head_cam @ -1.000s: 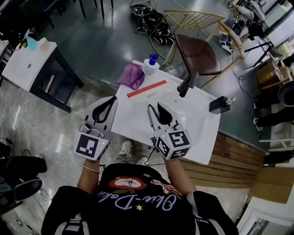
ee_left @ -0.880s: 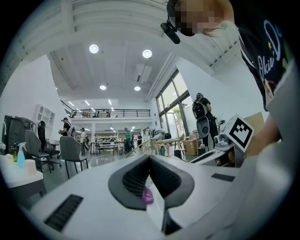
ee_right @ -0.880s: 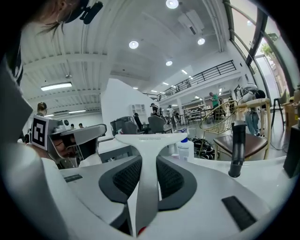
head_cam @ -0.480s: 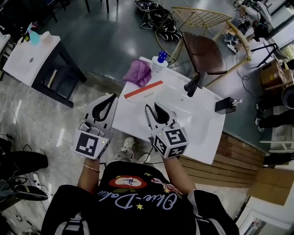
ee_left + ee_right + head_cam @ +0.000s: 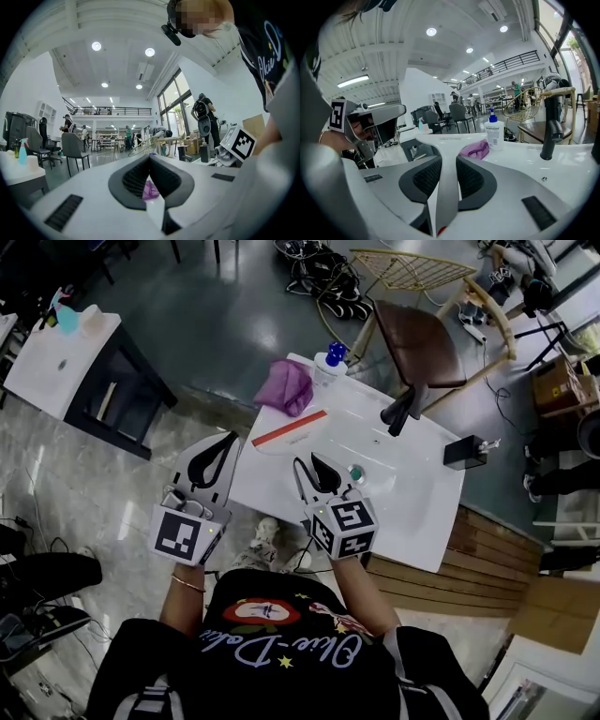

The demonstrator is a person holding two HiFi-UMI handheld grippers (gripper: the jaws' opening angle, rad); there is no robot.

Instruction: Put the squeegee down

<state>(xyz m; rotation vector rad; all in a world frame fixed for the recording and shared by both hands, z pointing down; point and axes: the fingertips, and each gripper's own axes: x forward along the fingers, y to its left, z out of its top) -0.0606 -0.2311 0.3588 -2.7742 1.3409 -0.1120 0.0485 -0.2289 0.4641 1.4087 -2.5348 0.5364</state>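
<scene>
The squeegee (image 5: pixel 289 427), a white handle ending in a long blade with a red strip, reaches over the back left part of the white sink top (image 5: pixel 412 507). My right gripper (image 5: pixel 310 465) is shut on its handle. In the right gripper view the handle (image 5: pixel 444 187) runs up between the black pads to the blade (image 5: pixel 451 138). Whether the blade touches the sink top I cannot tell. My left gripper (image 5: pixel 229 440) hangs beside the sink's left edge, shut with nothing in it; its tips meet in the left gripper view (image 5: pixel 150 158).
On the sink top stand a black faucet (image 5: pixel 405 409), a purple cloth (image 5: pixel 286 387), a blue-pump soap bottle (image 5: pixel 328 362) and a black box (image 5: pixel 466 452). A green drain plug (image 5: pixel 356 472) sits in the basin. A brown chair (image 5: pixel 422 343) stands behind it, a white side table (image 5: pixel 56 362) far left.
My right gripper has sunk toward the basin with the squeegee held in it, and the drain plug has come into sight beside it. The left gripper has barely shifted.
</scene>
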